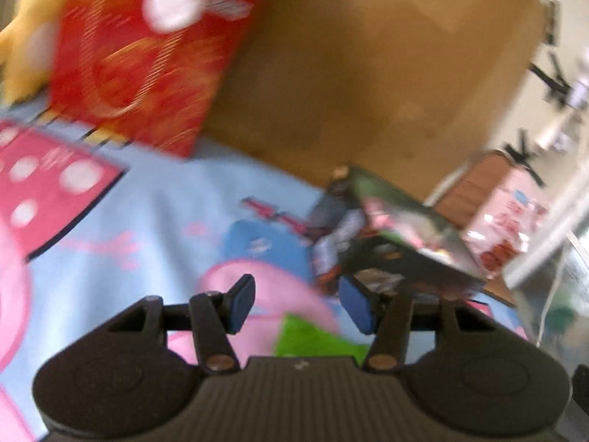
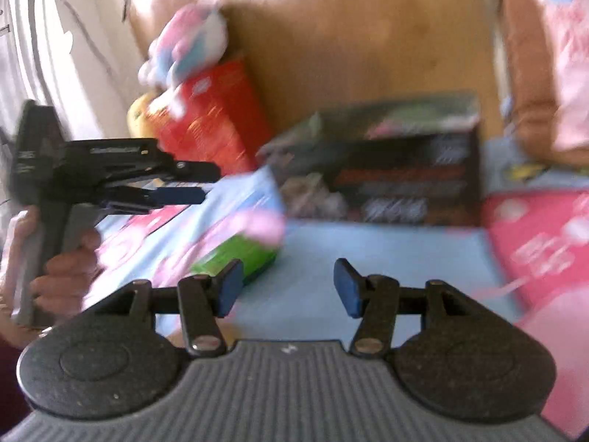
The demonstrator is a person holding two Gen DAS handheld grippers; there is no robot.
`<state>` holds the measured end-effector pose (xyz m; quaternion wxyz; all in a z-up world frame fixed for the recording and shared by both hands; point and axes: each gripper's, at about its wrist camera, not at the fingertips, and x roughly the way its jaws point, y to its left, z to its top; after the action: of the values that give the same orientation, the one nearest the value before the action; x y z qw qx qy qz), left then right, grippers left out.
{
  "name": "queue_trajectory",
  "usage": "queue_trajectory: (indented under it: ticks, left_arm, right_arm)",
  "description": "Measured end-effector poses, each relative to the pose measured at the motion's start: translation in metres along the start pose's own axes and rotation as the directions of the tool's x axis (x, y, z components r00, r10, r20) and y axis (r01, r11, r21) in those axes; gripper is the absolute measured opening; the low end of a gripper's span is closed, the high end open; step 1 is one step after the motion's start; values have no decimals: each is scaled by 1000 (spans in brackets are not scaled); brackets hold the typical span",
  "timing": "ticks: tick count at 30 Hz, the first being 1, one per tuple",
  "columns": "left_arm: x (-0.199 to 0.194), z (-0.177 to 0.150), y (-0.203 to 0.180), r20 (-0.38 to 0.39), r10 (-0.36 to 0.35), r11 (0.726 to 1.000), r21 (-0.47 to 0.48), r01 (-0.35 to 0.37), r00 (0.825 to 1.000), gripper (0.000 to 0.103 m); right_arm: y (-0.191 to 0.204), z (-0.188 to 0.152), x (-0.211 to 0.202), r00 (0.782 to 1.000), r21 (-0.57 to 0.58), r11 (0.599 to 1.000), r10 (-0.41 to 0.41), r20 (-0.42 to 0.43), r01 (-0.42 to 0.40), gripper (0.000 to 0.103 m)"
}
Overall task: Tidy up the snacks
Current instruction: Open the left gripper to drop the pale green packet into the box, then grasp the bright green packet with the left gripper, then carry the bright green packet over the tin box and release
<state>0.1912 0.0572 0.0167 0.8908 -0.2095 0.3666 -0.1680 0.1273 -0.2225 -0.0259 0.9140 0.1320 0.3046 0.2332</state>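
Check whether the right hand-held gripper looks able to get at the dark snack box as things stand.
Probably yes: the right hand-held gripper is open and empty, and only bare blue mat lies between it and the dark snack box.

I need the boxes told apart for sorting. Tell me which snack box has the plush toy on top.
The red box at the back left, against the wooden board, with the white, pink and blue plush toy on it. The dark box carries nothing.
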Motion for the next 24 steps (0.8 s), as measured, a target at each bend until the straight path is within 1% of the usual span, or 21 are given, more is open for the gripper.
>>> queue_trajectory:
  ticks: [2,3,6,7,8,9,10,12,13,15,17,21,24]
  left_arm:
    - [-1,-7,9,-20,9,1000,-12,-9,1000,52]
    - [0,-10,11,-34,2,1000,-17,-2,999,52]
    - [9,-21,11,-90,-47,998,-36,44,995,52]
    - [12,-24,13,-109,-59,998,-43,55,992,48]
    - [13,-28,8,-97,-56,998,-27,53,994,45]
    - [14,-30,2,-113,-61,998,-7,60,992,37]
    - [16,-33,-4,-137,-73,997,4,74,988,33]
    - [14,-38,-14,-127,-47,998,39,53,991,34]
    - [13,-38,-16,-129,-49,998,37,54,990,34]
    - [9,-40,-19,-128,-76,996,27,80,989,32]
    - [3,-40,-26,-115,-100,994,38,105,988,32]
    - [-6,-35,-52,-67,-118,987,103,124,991,32]
    - [-12,-20,-69,-26,-147,978,143,149,989,32]
  right_arm:
    - [13,2,9,1000,-16,1000,9,-30,-10,56]
    - [19,4,15,999,-30,999,9,-51,-10,56]
    - [27,10,33,994,-69,998,-3,-106,-4,54]
    - [29,11,37,992,-76,997,-11,-127,2,52]
    - [29,13,45,989,-80,997,-15,-145,4,47]
    - [30,12,52,987,-85,996,-15,-162,1,38]
    - [31,10,55,986,-85,996,-11,-167,-4,34]
    - [34,10,56,988,-104,994,-48,-149,33,30]
    - [34,10,54,988,-108,993,-54,-146,38,30]
    - [33,7,46,991,-107,993,-60,-123,47,30]
    - [34,7,36,994,-126,990,-74,-86,63,30]
    - [37,12,18,995,-158,982,-100,-3,98,30]
    - [37,23,8,992,-173,978,-109,65,118,30]
